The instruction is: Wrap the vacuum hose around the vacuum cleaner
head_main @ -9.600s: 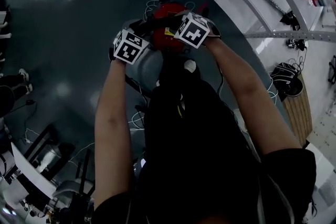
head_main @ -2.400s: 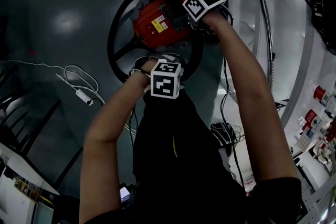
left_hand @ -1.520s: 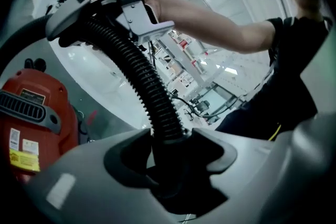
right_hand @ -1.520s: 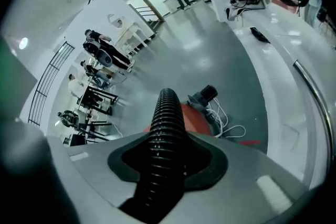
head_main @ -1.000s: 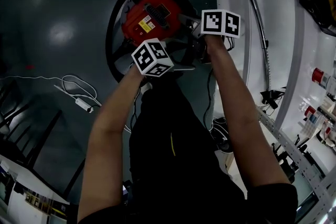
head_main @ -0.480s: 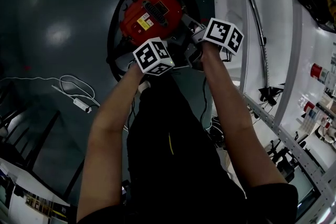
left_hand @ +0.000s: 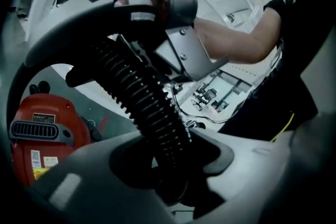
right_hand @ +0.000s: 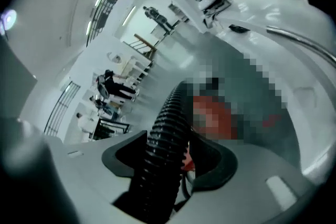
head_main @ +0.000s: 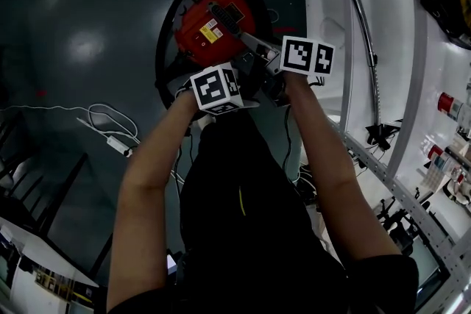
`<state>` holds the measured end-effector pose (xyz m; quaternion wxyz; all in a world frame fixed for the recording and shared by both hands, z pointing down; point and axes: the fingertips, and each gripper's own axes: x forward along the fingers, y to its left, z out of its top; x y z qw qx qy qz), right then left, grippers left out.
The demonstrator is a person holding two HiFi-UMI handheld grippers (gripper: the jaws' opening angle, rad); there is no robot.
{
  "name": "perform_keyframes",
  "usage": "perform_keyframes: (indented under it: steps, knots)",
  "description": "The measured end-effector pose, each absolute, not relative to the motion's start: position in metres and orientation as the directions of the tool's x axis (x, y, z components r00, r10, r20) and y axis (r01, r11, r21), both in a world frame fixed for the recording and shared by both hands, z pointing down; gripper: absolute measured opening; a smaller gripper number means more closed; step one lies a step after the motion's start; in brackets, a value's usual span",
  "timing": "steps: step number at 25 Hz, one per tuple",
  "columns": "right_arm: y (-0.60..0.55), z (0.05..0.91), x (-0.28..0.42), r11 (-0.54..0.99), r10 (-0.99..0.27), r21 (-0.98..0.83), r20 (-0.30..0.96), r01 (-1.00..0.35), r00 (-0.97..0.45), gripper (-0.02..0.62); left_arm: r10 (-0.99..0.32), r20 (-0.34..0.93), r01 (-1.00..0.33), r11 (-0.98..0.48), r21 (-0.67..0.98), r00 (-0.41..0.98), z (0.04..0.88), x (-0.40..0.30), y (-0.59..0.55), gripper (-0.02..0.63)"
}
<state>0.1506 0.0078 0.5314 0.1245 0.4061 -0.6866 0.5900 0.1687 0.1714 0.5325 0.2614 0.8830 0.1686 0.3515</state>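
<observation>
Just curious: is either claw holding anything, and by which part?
The left gripper, jaws just closing, seems to clamp the vacuum hose on its ribbed length. The right gripper has just opened; the hose lies loose between its jaws.

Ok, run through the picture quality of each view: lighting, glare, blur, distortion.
Head view: dim overall, soft glare patches on the floor, vacuum cleaner readable. Left gripper view: heavy fisheye bending, hose sharp, foreground dark and soft. Right gripper view: washed-out bright background, hose sharp.
</observation>
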Motion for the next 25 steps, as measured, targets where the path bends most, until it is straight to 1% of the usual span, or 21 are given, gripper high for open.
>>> perform_keyframes:
  steps: [2,5,7,10,11,15,19,22,23,24,25]
  knots:
    - [0.003,0.531,0.153,0.067,-0.347,-0.656,0.691,-0.752,-0.634,0.257,0.491,0.557,0.132,-0.817,0.561,0.670,0.536,0.166,0.175,0.190]
    - [-0.003,0.535,0.157,0.179,-0.258,-0.585,0.748,-0.791,-0.612,0.291,0.510,0.601,0.172,-0.831,0.529,0.616,0.541,0.160,0.177,0.190]
    - [-0.010,0.538,0.158,0.215,-0.219,-0.568,0.765,-0.794,-0.606,0.299,0.525,0.634,0.210,-0.837,0.505,0.568,0.543,0.155,0.179,0.192]
    - [-0.022,0.545,0.158,0.226,-0.165,-0.576,0.772,-0.786,-0.613,0.291,0.542,0.663,0.266,-0.838,0.477,0.516,0.543,0.148,0.185,0.192]
    - [-0.024,0.548,0.156,0.241,-0.130,-0.580,0.776,-0.778,-0.618,0.286,0.544,0.668,0.277,-0.837,0.471,0.507,0.543,0.147,0.187,0.193]
    - [-0.023,0.559,0.148,0.338,0.026,-0.560,0.809,-0.756,-0.587,0.314,0.547,0.693,0.304,-0.837,0.455,0.470,0.547,0.143,0.191,0.196]
    - [-0.029,0.566,0.151,0.335,0.083,-0.545,0.830,-0.769,-0.552,0.305,0.556,0.686,0.328,-0.831,0.449,0.469,0.545,0.152,0.192,0.196]
    - [-0.030,0.578,0.152,0.325,0.143,-0.529,0.847,-0.784,-0.512,0.306,0.571,0.676,0.374,-0.820,0.434,0.466,0.536,0.158,0.197,0.196]
    - [-0.028,0.582,0.152,0.323,0.170,-0.522,0.852,-0.789,-0.495,0.294,0.579,0.670,0.389,-0.813,0.434,0.464,0.533,0.161,0.201,0.198]
    - [-0.026,0.586,0.154,0.322,0.193,-0.514,0.858,-0.795,-0.477,0.257,0.588,0.658,0.390,-0.808,0.442,0.471,0.532,0.163,0.204,0.198]
    - [-0.026,0.588,0.155,0.315,0.201,-0.506,0.862,-0.803,-0.465,0.242,0.593,0.642,0.374,-0.805,0.460,0.486,0.532,0.164,0.204,0.201]
